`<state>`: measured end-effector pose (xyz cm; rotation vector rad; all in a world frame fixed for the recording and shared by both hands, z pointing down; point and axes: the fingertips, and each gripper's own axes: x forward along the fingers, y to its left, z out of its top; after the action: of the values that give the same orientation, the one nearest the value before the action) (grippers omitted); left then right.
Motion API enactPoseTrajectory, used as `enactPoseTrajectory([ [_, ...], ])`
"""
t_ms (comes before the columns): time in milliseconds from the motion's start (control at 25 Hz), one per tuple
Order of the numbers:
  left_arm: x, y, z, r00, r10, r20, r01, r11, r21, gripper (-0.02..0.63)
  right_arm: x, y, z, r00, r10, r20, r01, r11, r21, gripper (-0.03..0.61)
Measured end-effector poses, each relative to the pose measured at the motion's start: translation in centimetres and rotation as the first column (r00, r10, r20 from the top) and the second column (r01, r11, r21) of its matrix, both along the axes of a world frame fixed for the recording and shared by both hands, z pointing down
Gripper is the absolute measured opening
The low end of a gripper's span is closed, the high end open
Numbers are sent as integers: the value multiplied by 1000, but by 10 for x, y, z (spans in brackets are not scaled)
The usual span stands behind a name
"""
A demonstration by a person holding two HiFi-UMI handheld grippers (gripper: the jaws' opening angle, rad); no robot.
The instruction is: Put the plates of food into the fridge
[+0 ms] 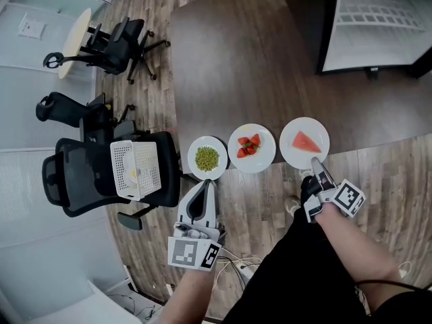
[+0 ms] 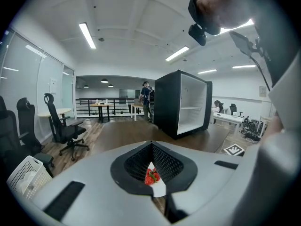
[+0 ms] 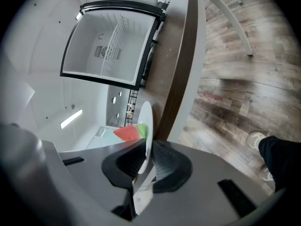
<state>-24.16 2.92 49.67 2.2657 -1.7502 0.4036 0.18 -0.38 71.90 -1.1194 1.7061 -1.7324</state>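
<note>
Three white plates stand in a row at the near edge of the dark table (image 1: pixel 229 59): peas (image 1: pixel 206 158), strawberries (image 1: pixel 252 148) and a watermelon slice (image 1: pixel 304 142). My right gripper (image 1: pixel 317 171) is shut on the near rim of the watermelon plate (image 3: pixel 145 126), and the rim stands edge-on between its pads. My left gripper (image 1: pixel 204 186) hangs just in front of the peas plate, off the table, shut with nothing in it. Past its pads the strawberry plate (image 2: pixel 153 178) shows. The open fridge (image 1: pixel 378 25) with its white inside stands beyond the table at the far right.
Black office chairs (image 1: pixel 88 174) crowd the left, one carrying a white basket (image 1: pixel 137 169). A small round table (image 1: pixel 74 32) is at the far left. Cables (image 1: pixel 236 265) lie on the wooden floor by my legs. The fridge (image 2: pixel 183 109) is open, shelves showing.
</note>
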Motion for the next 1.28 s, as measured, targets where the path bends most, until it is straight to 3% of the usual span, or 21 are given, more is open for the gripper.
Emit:
enactPoseTrajectory([
  [120, 0, 1, -1, 1000, 7, -7, -7, 1000, 2, 5, 7, 5, 3, 1000, 14, -13, -14, 1000, -27, 25],
  [720, -16, 33, -47, 1000, -10, -30, 12, 996, 89, 5, 29, 29, -18, 997, 72, -28, -74, 993, -88, 20],
  [1280, -8, 55, -97, 994, 11, -110, 8, 985, 172, 5, 86, 23, -120, 980, 197, -3, -197, 980, 22, 20],
])
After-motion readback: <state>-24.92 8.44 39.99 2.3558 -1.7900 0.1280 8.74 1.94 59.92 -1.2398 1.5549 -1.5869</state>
